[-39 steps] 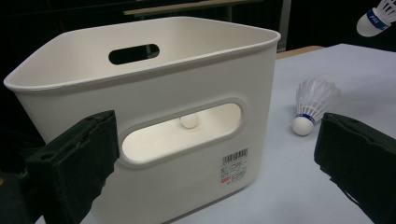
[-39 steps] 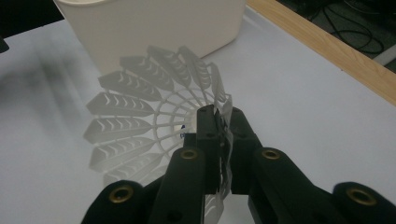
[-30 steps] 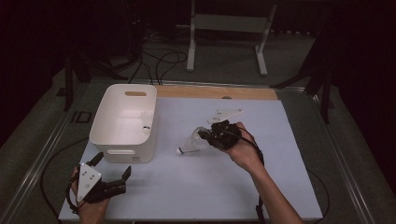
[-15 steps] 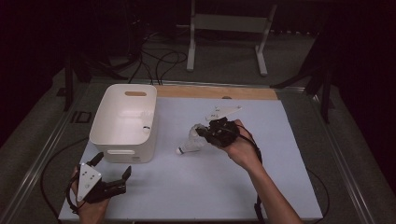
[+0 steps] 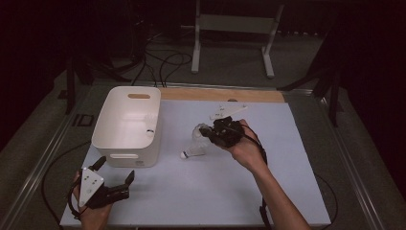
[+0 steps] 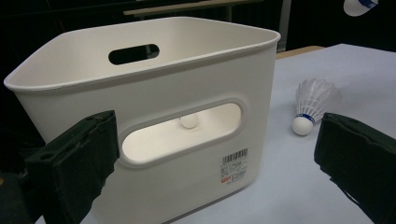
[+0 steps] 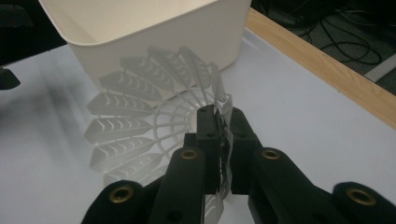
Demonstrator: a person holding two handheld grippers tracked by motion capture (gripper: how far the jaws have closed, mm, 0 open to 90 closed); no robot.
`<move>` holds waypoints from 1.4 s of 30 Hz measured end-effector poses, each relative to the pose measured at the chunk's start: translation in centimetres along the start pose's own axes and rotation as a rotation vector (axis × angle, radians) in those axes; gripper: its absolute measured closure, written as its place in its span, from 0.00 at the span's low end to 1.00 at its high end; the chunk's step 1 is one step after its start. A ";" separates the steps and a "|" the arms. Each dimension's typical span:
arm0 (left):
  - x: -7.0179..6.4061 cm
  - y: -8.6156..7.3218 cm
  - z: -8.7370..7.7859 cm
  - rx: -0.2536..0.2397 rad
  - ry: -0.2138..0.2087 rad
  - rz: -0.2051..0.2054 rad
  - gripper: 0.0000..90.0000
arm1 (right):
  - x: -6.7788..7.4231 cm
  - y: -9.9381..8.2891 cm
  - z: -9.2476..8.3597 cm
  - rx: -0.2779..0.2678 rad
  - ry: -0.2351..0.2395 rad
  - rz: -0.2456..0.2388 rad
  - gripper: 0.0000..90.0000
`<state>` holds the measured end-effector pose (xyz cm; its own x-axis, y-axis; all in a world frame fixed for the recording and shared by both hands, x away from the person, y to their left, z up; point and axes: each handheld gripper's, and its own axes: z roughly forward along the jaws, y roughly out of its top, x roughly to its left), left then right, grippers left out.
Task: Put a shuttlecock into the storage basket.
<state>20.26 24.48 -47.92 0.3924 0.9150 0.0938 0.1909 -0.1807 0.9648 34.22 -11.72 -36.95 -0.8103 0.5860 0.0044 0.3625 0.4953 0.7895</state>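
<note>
Since a second ago the shuttlecock (image 5: 195, 143) in the right hand-held gripper (image 5: 210, 135) has barely shifted, and the left one has stayed put. Nearest, at the bench's (image 5: 210, 201) front left corner, the left hand-held gripper (image 5: 115, 171) rests with jaws spread wide and nothing between them. Just beyond it stands the bin (image 5: 125, 125) with a small white ball (image 6: 188, 122) inside. Right of the bin, mid-bench, the right hand-held gripper pinches the shuttlecock by its feather skirt (image 7: 140, 126), cork pointing down-left.
</note>
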 end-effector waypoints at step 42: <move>0.1 0.0 0.0 0.000 -0.001 0.000 0.01 | 0.2 3.4 0.8 -0.030 0.014 -0.005 0.96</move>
<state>20.31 24.52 -47.94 0.3933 0.9146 0.0937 0.1909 -0.1809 0.9648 35.59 -9.41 -34.74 -0.8183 0.5747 0.0088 0.3446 0.4783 0.8077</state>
